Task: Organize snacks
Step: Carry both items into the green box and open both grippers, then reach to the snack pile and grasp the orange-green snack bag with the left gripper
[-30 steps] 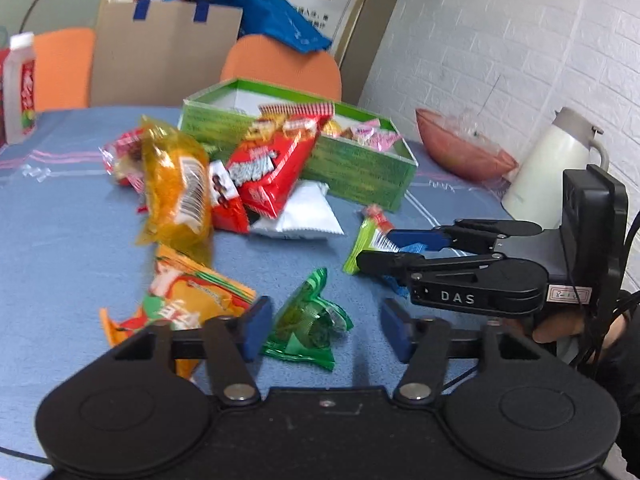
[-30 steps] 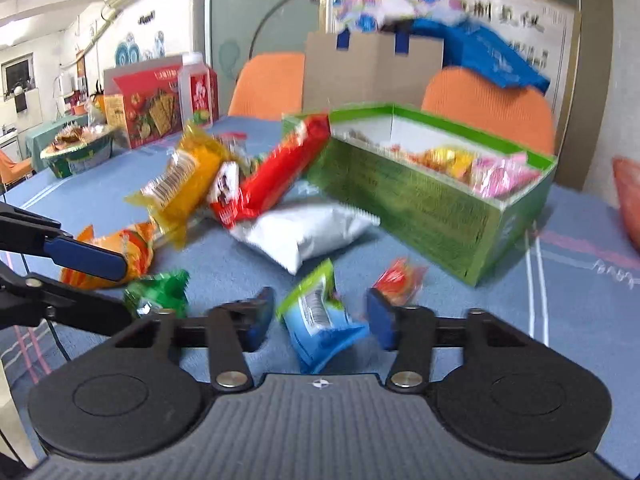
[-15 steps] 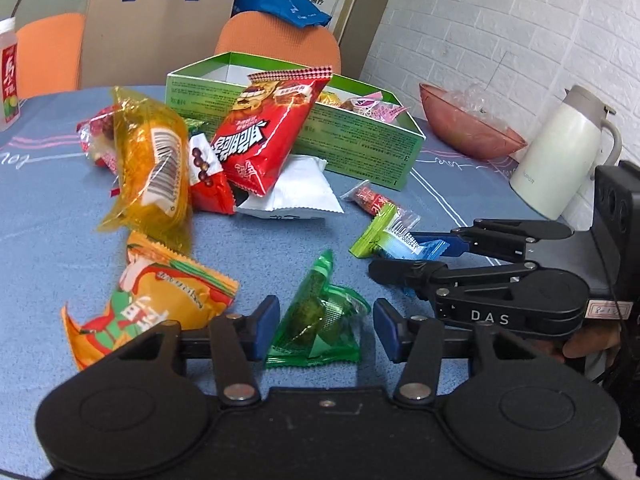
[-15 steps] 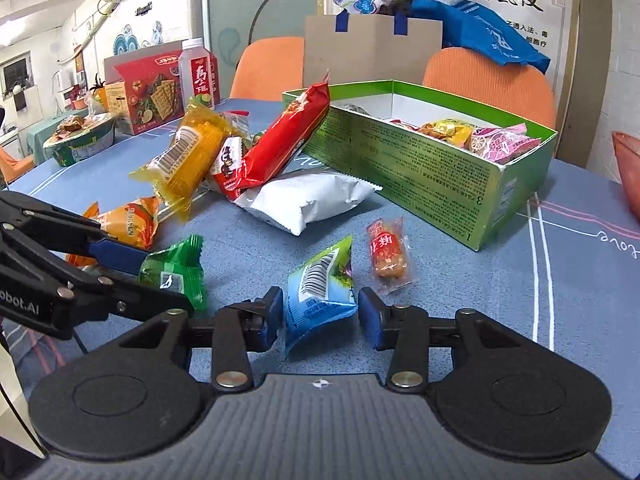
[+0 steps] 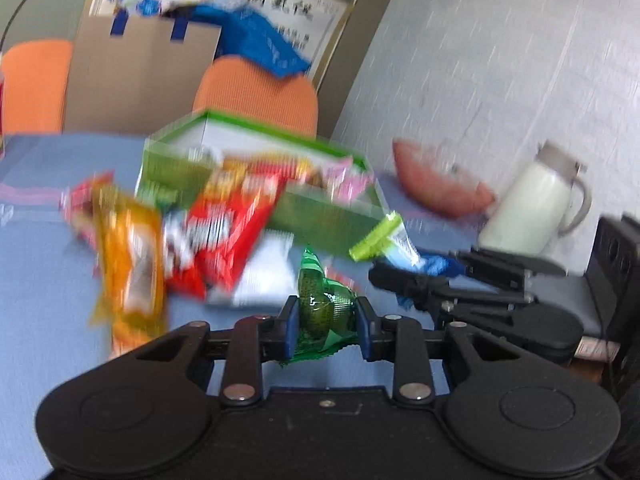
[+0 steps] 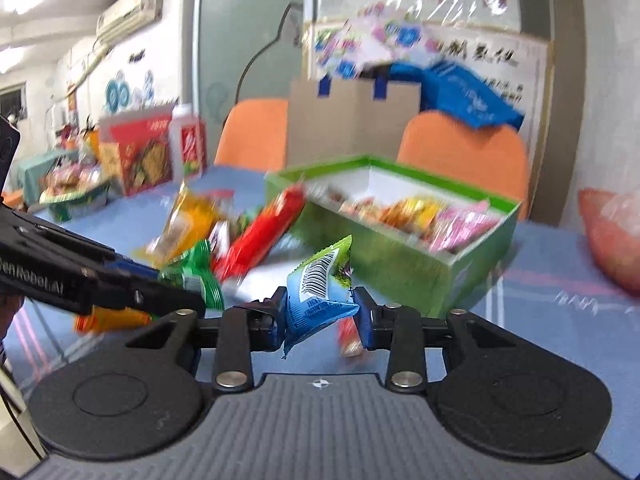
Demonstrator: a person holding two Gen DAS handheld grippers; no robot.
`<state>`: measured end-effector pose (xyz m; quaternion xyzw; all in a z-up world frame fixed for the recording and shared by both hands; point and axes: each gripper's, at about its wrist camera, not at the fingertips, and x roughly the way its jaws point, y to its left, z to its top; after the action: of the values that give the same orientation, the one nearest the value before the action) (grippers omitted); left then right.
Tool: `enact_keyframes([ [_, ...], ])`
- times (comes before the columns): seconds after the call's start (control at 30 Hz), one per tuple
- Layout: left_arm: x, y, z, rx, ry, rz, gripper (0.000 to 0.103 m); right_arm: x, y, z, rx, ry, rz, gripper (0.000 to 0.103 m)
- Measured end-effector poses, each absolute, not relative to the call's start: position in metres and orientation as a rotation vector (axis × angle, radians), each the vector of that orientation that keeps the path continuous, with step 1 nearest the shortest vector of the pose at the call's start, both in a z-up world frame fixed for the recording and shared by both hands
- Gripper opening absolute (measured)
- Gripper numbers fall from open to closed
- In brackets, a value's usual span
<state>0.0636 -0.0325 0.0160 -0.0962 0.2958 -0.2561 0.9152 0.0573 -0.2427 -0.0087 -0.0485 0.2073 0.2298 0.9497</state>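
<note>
My left gripper [image 5: 326, 328] has a green snack packet [image 5: 324, 308] between its blue pads, which press on it as the jaws are closing; the packet hangs above the blue tablecloth. In my right gripper [image 6: 320, 320], a blue packet with a green top [image 6: 316, 296] is pinched the same way, its jaws also closing. Each view shows the other gripper beside it: the right gripper [image 5: 408, 266] with the blue packet [image 5: 384, 240], the left gripper [image 6: 180, 284] with the green packet [image 6: 202, 272]. The open green box [image 6: 400, 268] holding several snacks stands just beyond.
Loose on the table lie a red bag [image 5: 224, 232], a yellow-orange bag [image 5: 132, 264], a white bag [image 5: 264, 276] and a small red candy [image 6: 348, 336]. A white kettle [image 5: 532, 208] and a reddish bowl [image 5: 436, 188] stand at the right. Orange chairs and cardboard are behind.
Both grippers have closed onto their packets and lifted them off the table. The views are now blurred and tilted higher.
</note>
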Motion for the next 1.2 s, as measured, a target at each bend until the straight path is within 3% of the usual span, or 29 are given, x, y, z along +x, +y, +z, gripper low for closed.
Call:
enact_keyframes([
  [0.37,0.139,-0.055,0.07,-0.266,0.48,-0.512,0.071,0.103,-0.265,0.017,-0.005,0.323,0.321,0.06],
  [0.77,0.223,-0.087,0.036,-0.27,0.596,-0.461,0.071,0.152,-0.269,-0.002,0.006,0.324,0.216,0.061],
  [0.83,0.23,-0.091,0.031,-0.261,0.606,-0.457,0.075,0.159,-0.268,-0.008,0.001,0.325,0.209,0.062],
  [0.87,0.232,-0.092,0.028,-0.251,0.601,-0.46,0.078,0.162,-0.267,-0.012,-0.011,0.327,0.202,0.064],
  [0.9,0.232,-0.093,0.027,-0.239,0.59,-0.465,0.096,0.165,-0.265,-0.016,-0.034,0.329,0.192,0.08],
  [0.93,0.231,-0.093,0.026,-0.227,0.581,-0.474,0.103,0.166,-0.263,-0.02,-0.071,0.33,0.181,0.095],
  [0.97,0.227,-0.093,0.025,-0.215,0.571,-0.465,0.103,0.165,-0.261,-0.023,-0.11,0.325,0.17,0.103],
  [1.2,0.183,-0.072,0.045,-0.19,0.504,-0.45,0.103,0.132,-0.272,-0.008,-0.068,0.289,0.145,0.103],
])
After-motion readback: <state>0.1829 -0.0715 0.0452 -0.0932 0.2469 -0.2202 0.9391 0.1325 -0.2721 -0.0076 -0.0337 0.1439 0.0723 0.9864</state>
